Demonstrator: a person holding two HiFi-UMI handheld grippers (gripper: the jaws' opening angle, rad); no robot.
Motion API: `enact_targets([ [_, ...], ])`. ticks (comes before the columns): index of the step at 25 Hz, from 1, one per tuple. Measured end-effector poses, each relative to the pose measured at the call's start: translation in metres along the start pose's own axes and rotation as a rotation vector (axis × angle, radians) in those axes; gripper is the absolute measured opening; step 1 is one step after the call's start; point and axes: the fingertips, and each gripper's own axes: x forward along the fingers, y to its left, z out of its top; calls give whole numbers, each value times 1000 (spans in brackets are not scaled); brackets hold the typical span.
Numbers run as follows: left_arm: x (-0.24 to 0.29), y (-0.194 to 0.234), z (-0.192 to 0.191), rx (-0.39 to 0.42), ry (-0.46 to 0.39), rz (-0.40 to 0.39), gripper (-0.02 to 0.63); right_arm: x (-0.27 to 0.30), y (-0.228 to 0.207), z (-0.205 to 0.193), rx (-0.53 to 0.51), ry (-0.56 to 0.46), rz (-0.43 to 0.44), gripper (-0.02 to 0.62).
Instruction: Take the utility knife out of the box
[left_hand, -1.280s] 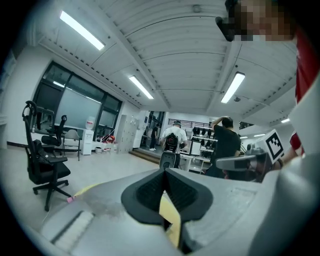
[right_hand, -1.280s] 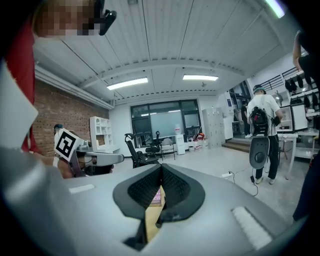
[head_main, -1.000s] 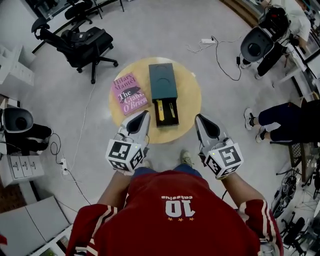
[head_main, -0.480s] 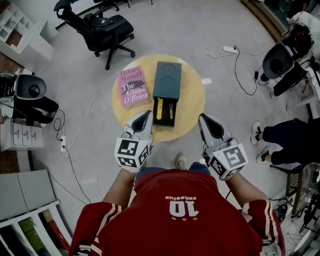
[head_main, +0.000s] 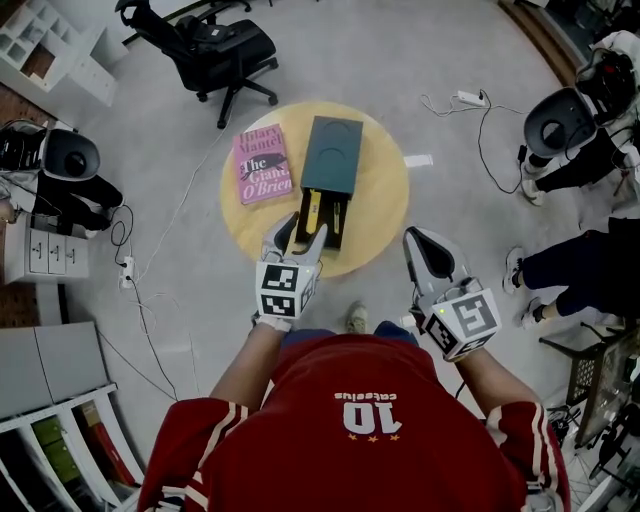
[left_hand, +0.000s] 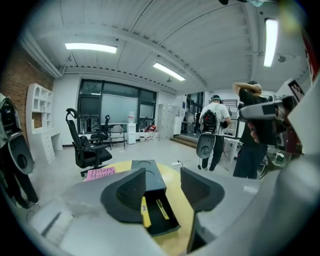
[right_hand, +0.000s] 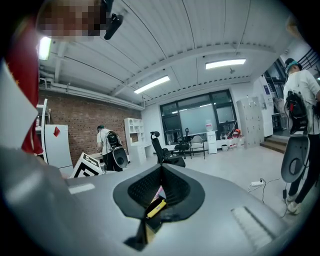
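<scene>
round table (head_main: 380, 200): dark box (head_main: 333, 155) at its middle, drawer (head_main: 336, 226) pulled out toward the near edge. pink book (head_main: 262, 165) lies just left of the box, not touching.

left gripper (head_main: 300, 232) is at the drawer's near end. Its jaws have just been opening and now stand wide apart with nothing gripped; only the open drawer shows through the gap. right gripper (head_main: 418, 243) is off to the right by the near table edge, jaws pressed together, empty.

utility knife (head_main: 313, 207): yellow, in the drawer along its left wall. A thinner yellow stick (left_hand: 162, 209) lies to its right.

risks, my read:
- the knife hugs the wall, so the left jaw may land on the rim instead of beside it
- a wide close could pick up the stick too
- the box isn't pinned, so a nudge could slide it into the book
</scene>
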Motion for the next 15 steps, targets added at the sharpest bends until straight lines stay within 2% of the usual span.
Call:
enact_targets([
  [6,40,4,-36,-45,62,36,216,6,-24,1,1,-14,-11,-8],
  [15,91,23,-100,-91,237,63,216,46,-46,-16,23,-7,-1,-8],
])
